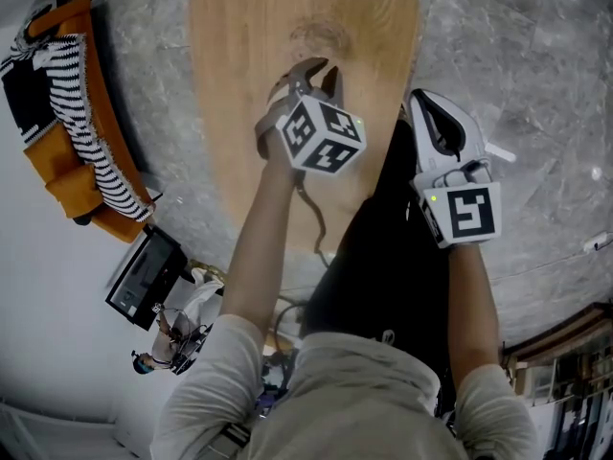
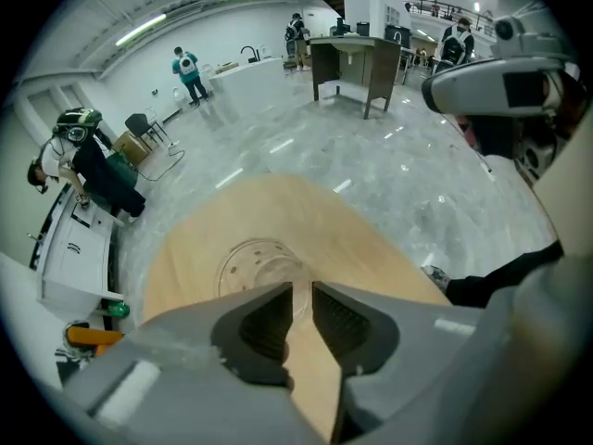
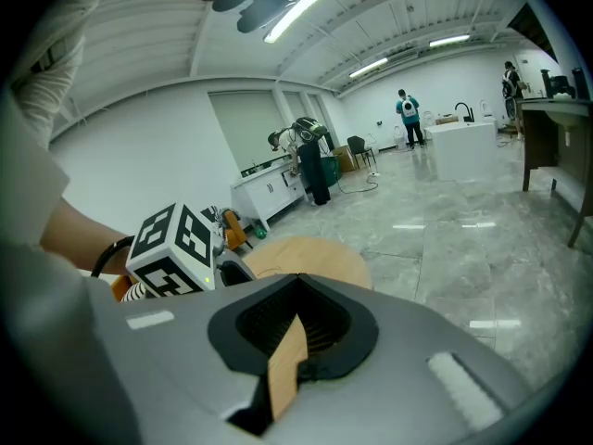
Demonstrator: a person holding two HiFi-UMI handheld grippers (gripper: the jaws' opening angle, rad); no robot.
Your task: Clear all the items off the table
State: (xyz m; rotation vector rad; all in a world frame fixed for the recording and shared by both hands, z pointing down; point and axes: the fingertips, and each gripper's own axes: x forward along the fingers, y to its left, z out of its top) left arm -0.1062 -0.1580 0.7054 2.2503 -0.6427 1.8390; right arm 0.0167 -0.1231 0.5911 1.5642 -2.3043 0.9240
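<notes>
**A:** Table (image 1: pixel 287 27), where is it?

**B:** Straight ahead in the head view. It is a long, rounded top of pale wood running from the centre up to 12 o'clock, with a faint ring mark (image 1: pixel 321 36) near its far end.

**A:** What stands around it?

**B:** Grey marbled floor (image 1: pixel 536 84) lies on both sides. At 9 o'clock, well apart from the table, there is an orange sofa (image 1: pixel 57 175) with a striped throw (image 1: pixel 86 132) over it. A dark monitor (image 1: pixel 144 276) sits at 8 o'clock. In the left gripper view a dark desk (image 2: pixel 357 58) and a white counter (image 2: pixel 250 77) stand far off towards 12 o'clock, with people near them.

**A:** And room at the edges?

**B:** The curved left and right edges meet open floor, and nothing stands against them. The near end is hidden behind the person's arms and body.

**A:** How are the arms held?

**B:** Both forearms reach forward towards 12 o'clock. The left gripper (image 2: pixel 302 287) is over the wood near the table's middle. Its fingers are only narrowly apart, with just the tabletop showing through the slit. A cable (image 1: pixel 316 218) trails back from it. The right gripper (image 3: pixel 296 281) hangs at the table's right edge, at about 2 o'clock, beside the left one. Its fingers meet at the tips and hold nothing.
</notes>
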